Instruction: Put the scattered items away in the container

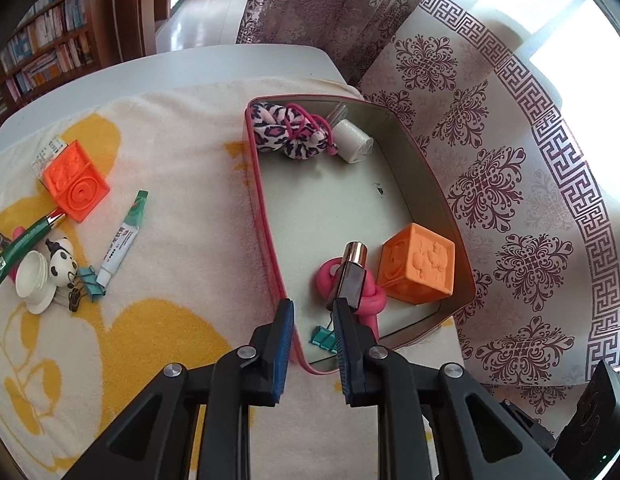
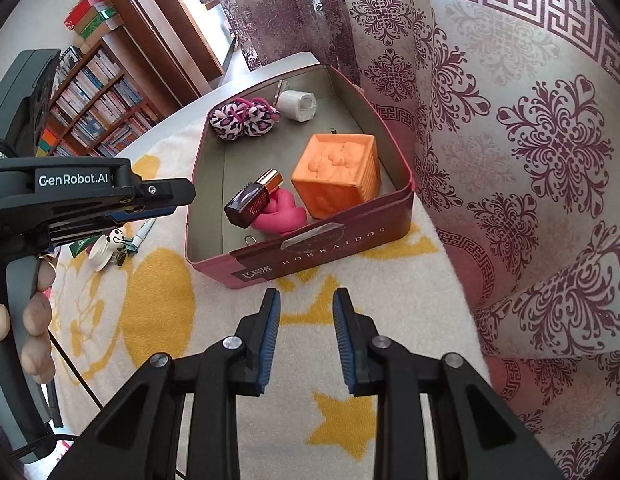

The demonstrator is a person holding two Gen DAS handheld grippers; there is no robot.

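Observation:
A pink tin stands on a yellow-patterned towel. Inside lie an orange cube, a dark nail-polish bottle resting on a pink knotted toy, a leopard scrunchie, a white roll and a teal binder clip. My left gripper hovers over the tin's near left wall, jaws a narrow gap apart and empty. My right gripper hangs over the towel in front of the tin, open and empty.
Left of the tin lie a red-orange cube, a green tube, a white tube, a panda figure, a white suction cup and binder clips. A patterned curtain hangs right of the tin.

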